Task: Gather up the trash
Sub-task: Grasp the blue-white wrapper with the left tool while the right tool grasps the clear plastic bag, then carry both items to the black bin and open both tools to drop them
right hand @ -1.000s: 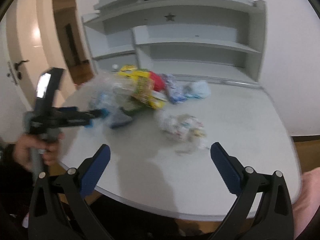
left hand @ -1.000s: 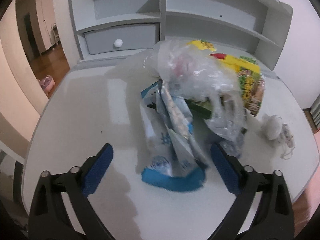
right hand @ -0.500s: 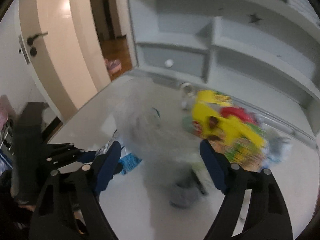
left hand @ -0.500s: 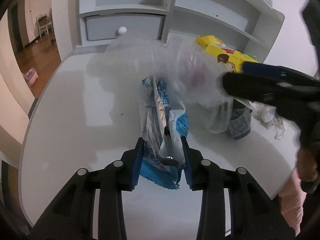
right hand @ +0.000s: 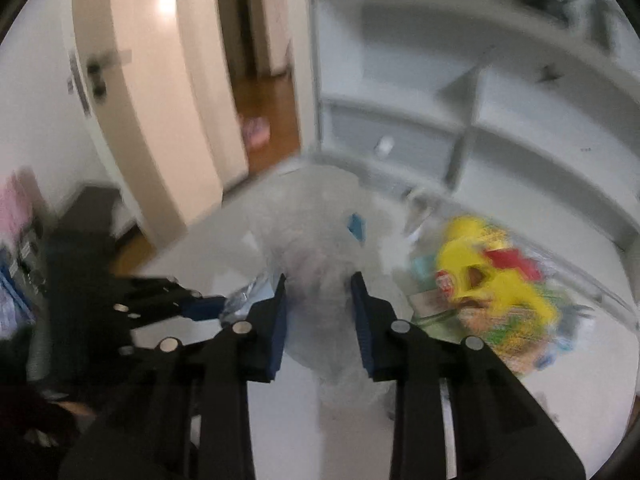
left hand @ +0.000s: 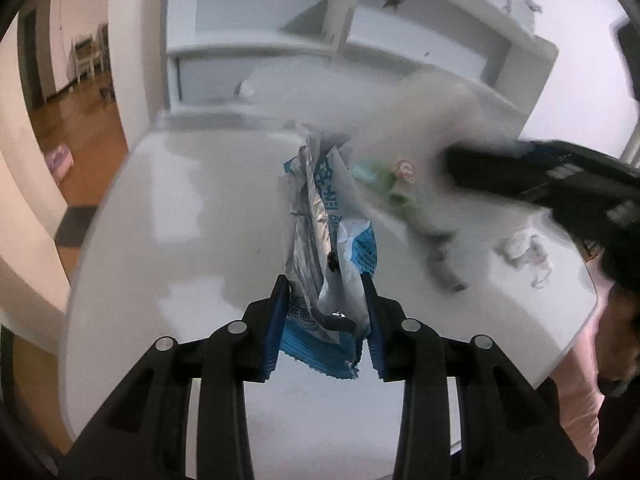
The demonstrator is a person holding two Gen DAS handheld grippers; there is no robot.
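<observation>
while the left gripper point(left hand: 324, 320) has its jaws closed on the blue and silver wrapper point(left hand: 328, 248) above the table point(left hand: 160, 240), the right gripper point(right hand: 318, 316) has just closed its jaws on the clear plastic bag point(right hand: 320, 232). i think the bag mouth should be held open and steady, so the wrapper goes inside without slipping.

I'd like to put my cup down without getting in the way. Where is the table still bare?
The table is bare on the door-side half, left of the blue-and-silver wrapper, and along its near edge. The far right is crowded: yellow packaging, a crumpled tissue and the clear plastic bag.
</observation>
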